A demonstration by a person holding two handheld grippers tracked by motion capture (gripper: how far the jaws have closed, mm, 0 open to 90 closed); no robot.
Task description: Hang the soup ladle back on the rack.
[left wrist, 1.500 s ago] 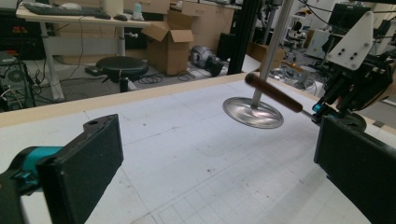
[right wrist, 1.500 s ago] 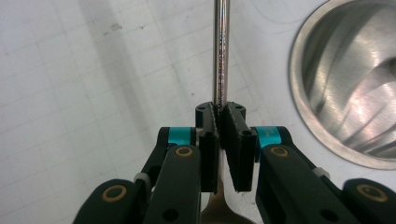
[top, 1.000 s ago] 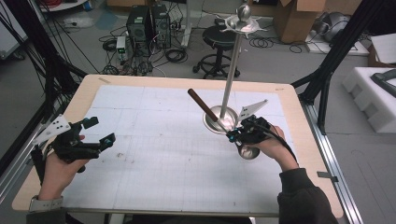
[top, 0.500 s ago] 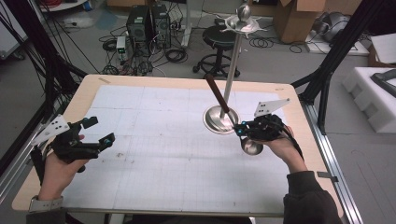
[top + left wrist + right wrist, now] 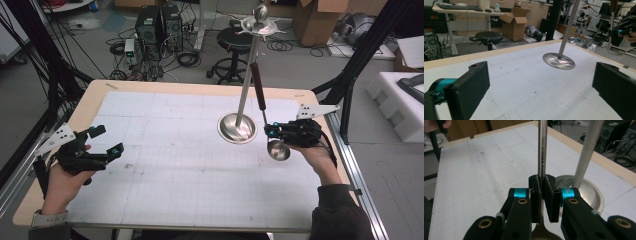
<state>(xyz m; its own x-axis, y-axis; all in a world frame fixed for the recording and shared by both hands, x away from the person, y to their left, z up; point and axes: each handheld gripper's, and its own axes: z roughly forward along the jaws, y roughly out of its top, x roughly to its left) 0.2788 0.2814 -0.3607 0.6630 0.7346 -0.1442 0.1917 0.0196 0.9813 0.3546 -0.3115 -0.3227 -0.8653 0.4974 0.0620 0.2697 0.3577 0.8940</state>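
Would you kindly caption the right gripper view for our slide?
Right gripper clamps the ladle by its shaft, beside the steel stand on the table.

At the lower left of the high view, the left hand-held gripper (image 5: 102, 141) rests with jaws spread wide. At mid right, the right hand-held gripper (image 5: 268, 132) has its jaws pinched together.

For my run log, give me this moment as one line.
right gripper: shut on ladle shaft, ladle upright | left gripper: open, holding nothing, resting at table's left | stand: upright beside ladle
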